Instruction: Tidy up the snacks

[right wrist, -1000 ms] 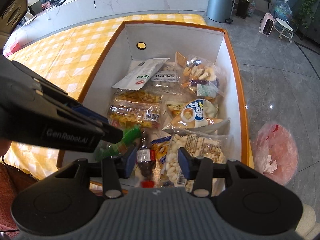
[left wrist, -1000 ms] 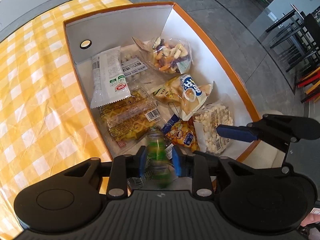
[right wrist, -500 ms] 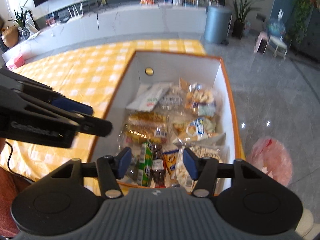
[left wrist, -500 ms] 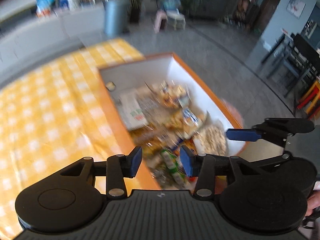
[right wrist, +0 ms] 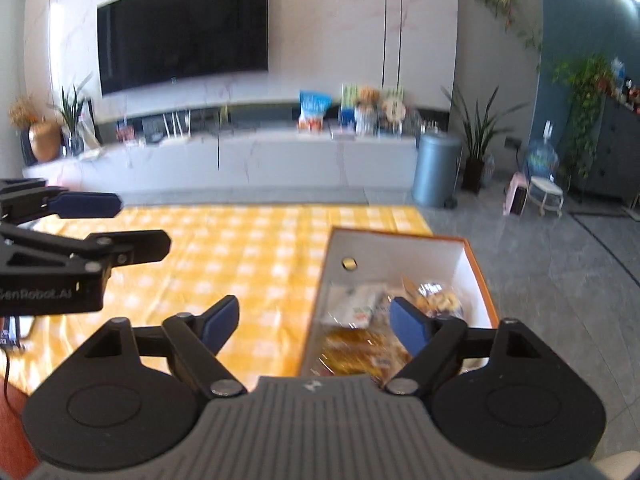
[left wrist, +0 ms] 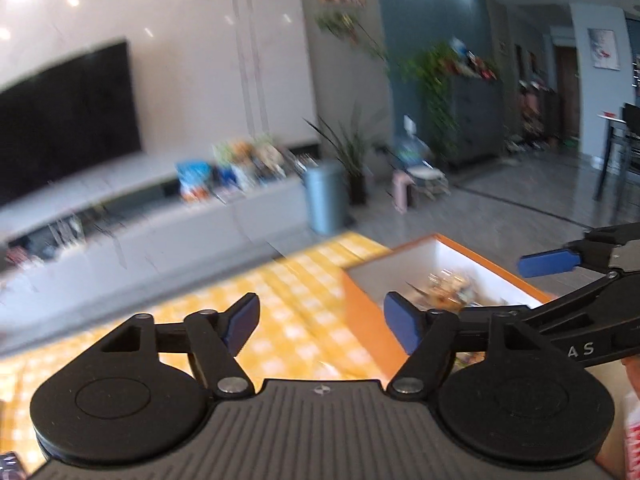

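Note:
The orange-rimmed white box sits on the yellow checked tablecloth. In it lie a white pouch, a mixed-nut bag and a yellow wafer pack. My right gripper hangs above the box's near end, its jaws opening with nothing between them. My left gripper is raised over the cloth beside the box, its jaws also opening and empty. A blue finger of the right gripper shows at the far right of the left wrist view. The near end of the box is hidden under the gripper bodies.
Behind the table runs a low grey cabinet with snack packs on top, under a wall television. On the grey floor to the right stand a grey bin, potted plants and a small stool.
Both grippers let go of the bottles they held in the box, drew back and up, and tilted toward the room. Their jaws have widened. The bottles are out of view.

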The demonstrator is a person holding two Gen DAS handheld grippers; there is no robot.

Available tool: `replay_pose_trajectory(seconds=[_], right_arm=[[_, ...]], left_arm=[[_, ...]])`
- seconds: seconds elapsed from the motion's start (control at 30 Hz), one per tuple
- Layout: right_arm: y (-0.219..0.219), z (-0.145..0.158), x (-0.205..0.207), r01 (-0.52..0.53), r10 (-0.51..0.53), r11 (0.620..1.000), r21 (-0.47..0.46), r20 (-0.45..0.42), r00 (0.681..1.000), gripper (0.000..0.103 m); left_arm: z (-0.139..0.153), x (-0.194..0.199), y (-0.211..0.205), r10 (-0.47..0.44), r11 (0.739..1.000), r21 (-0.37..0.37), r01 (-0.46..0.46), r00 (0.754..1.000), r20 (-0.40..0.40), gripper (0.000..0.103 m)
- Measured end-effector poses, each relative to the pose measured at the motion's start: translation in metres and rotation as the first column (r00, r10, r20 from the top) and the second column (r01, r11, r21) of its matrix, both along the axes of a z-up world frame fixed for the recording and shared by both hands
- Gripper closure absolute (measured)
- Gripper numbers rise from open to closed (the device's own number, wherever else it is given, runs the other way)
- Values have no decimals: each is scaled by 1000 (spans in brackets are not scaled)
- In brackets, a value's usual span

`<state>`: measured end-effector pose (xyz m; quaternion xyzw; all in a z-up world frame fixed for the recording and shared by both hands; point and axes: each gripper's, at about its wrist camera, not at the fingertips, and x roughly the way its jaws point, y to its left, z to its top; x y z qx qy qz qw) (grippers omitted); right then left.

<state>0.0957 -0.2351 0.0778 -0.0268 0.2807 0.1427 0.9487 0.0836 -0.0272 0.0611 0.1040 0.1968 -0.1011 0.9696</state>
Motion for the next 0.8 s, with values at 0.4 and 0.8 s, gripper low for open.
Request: replay_pose_trajectory(seconds=[0.4,0.8], right_arm=[[43,-9,-59,78,-86,996,49,193,977,7],[42,-68,-64,150,-149,989,-9,71,986,6]], left_arm=[[-29,-35,32,243,970,-51,-239,965,100,6],[-78,-40,54,268,959,-79,-273,961,-67,6]])
